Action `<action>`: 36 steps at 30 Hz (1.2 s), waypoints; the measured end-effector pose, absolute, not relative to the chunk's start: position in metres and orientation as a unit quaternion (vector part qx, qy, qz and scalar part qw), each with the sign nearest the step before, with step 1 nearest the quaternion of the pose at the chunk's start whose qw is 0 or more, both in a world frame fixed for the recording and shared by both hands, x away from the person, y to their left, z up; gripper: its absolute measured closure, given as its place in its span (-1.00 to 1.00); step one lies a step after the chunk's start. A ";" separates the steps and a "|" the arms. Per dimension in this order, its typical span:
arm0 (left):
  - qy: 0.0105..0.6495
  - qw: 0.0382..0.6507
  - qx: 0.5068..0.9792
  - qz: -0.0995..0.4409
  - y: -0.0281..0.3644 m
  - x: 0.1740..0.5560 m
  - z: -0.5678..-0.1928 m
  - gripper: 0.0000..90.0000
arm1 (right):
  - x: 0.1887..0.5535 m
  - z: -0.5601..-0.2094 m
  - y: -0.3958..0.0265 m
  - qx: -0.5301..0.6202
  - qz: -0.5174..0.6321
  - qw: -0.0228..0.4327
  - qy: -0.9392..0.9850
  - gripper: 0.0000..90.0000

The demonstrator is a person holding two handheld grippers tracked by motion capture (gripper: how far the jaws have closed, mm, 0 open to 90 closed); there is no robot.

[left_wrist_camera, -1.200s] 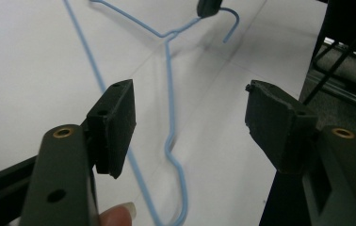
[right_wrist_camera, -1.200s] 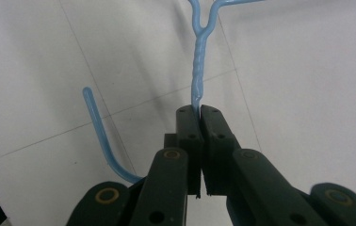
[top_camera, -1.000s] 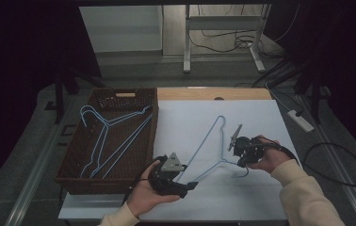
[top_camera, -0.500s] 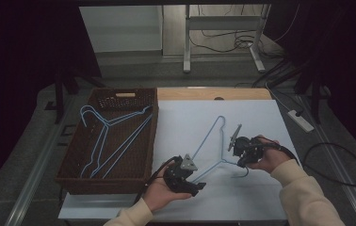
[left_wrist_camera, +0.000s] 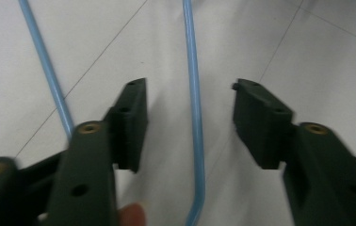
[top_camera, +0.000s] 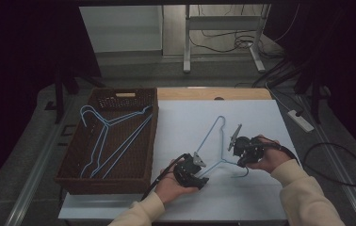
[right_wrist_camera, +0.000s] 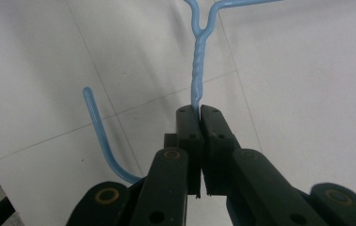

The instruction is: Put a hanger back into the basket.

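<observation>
A light blue wire hanger (top_camera: 212, 133) lies on the white table top (top_camera: 261, 117). My right gripper (top_camera: 236, 161) is shut on the hanger's neck, just under the twisted part (right_wrist_camera: 198, 61), in the right gripper (right_wrist_camera: 198, 110) view. The hook (right_wrist_camera: 98, 127) curls off to the left there. My left gripper (top_camera: 203, 175) sits low at the hanger's near arm. In the left gripper (left_wrist_camera: 189, 87) view one stretch of blue wire (left_wrist_camera: 194, 141) runs between the jaws. They have just been closing, but a gap remains on both sides of the wire.
A brown wicker basket (top_camera: 153, 141) stands at the left with two more blue hangers (top_camera: 110, 136) inside. A power strip (top_camera: 301, 120) and cables lie off the table's right side. A wooden strip (top_camera: 214, 93) borders the far edge.
My left gripper has moved right and down to the hanger's near arm, and its jaws have narrowed around the wire. The right gripper has stayed on the neck.
</observation>
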State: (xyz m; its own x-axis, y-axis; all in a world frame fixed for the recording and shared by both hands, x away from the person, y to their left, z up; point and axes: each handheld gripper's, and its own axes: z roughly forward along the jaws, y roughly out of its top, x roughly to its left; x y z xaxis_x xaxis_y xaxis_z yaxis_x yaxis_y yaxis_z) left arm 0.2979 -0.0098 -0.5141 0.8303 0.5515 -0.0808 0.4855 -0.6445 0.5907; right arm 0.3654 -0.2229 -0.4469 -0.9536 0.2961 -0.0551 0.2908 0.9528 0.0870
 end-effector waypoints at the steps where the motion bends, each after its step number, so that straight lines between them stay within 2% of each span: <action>1: 0.287 0.309 0.906 0.051 -0.010 0.299 -0.514 0.22 | 0.365 -0.446 -0.223 0.149 0.038 0.034 0.988 0.95; 11: 0.290 0.298 0.909 0.029 -0.011 0.301 -0.517 0.87 | 0.363 -0.441 -0.224 0.153 0.051 0.037 0.986 0.95; 19: 0.309 0.307 0.900 0.033 -0.007 0.301 -0.516 0.93 | 0.362 -0.438 -0.227 0.174 0.081 0.042 0.980 0.92; 20: 0.311 0.309 0.898 0.030 -0.005 0.302 -0.516 0.93 | 0.362 -0.437 -0.229 0.179 0.093 0.045 0.978 0.87; 24: 0.315 0.315 0.894 0.033 -0.002 0.301 -0.516 0.93 | 0.366 -0.429 -0.242 0.237 0.187 0.085 0.950 0.35; 26: 0.318 0.321 0.891 0.037 0.000 0.299 -0.515 0.93 | 0.368 -0.425 -0.252 0.275 0.230 0.110 0.927 0.17; 30: 0.324 0.336 0.883 0.047 0.005 0.296 -0.510 0.93 | 0.370 -0.423 -0.280 0.341 0.308 0.141 0.877 -0.04; 36: 0.339 0.363 0.866 0.065 0.017 0.288 -0.499 0.93 | 0.360 -0.433 -0.308 0.382 0.354 0.159 0.839 -0.08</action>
